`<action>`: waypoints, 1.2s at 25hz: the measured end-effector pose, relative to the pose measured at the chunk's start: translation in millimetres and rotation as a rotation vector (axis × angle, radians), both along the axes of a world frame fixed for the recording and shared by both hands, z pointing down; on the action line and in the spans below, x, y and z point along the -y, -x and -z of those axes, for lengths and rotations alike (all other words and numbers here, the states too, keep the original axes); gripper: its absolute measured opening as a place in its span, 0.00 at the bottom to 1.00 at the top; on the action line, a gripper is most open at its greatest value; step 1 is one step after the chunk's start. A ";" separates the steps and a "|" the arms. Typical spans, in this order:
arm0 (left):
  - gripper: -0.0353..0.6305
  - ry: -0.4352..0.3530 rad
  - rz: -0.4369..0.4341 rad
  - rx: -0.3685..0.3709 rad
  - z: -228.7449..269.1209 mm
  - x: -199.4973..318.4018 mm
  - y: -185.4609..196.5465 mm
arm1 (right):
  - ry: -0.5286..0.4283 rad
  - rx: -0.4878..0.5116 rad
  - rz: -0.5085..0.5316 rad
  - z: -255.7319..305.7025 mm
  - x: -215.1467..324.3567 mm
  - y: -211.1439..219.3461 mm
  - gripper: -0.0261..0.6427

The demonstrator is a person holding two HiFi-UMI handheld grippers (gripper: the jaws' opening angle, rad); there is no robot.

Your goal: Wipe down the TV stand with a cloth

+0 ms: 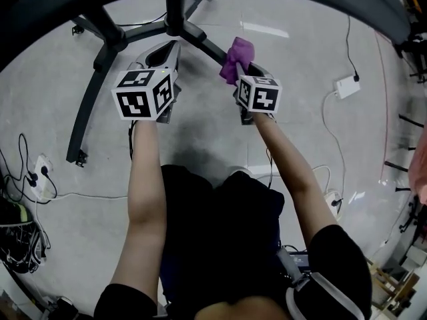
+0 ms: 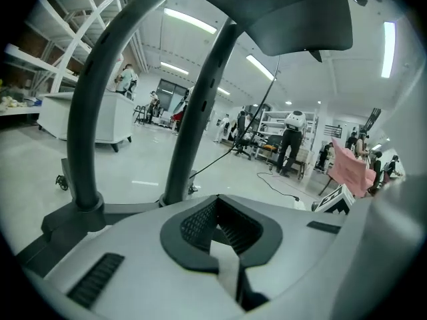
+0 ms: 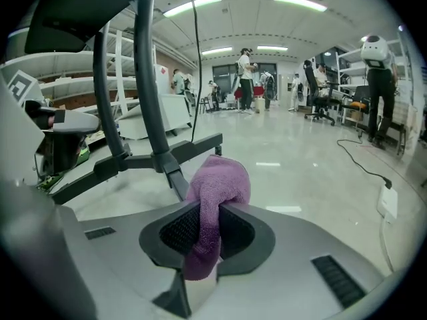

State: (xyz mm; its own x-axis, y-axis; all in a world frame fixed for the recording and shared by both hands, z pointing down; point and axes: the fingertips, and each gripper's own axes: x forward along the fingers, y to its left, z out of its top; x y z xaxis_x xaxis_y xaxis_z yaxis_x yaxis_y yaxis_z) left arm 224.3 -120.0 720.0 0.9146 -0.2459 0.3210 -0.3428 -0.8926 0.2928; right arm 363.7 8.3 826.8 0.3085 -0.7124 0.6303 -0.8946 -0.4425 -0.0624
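Note:
The TV stand (image 1: 87, 105) is a black frame with curved legs spread on the grey floor and a central post (image 1: 175, 12). My right gripper (image 1: 241, 69) is shut on a purple cloth (image 1: 237, 57), which bunches out past the jaws just over the stand's right leg (image 1: 207, 45). The right gripper view shows the cloth (image 3: 217, 192) clamped in the right gripper (image 3: 217, 229), with the leg (image 3: 170, 169) right behind it; contact cannot be told. My left gripper (image 1: 175, 45) hangs near the central post, jaws together and empty. From the left gripper (image 2: 220, 229), two black uprights (image 2: 90, 112) rise close ahead.
A white power adapter (image 1: 347, 85) with its cable lies on the floor at the right. A power strip (image 1: 41, 172) and tangled cables sit at the left. People, shelving and a pink chair (image 2: 353, 169) stand far back in the hall.

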 end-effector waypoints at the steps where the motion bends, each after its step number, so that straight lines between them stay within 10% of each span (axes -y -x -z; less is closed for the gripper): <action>1: 0.06 0.002 -0.021 -0.002 -0.1 -4.6 -3.7 | 0.002 -0.001 -0.008 -0.1 -5.2 -1.1 0.16; 30: 0.06 0.068 -0.211 -0.028 8.5 -75.4 -53.0 | 0.036 0.010 -0.204 -0.2 -138.3 -26.7 0.16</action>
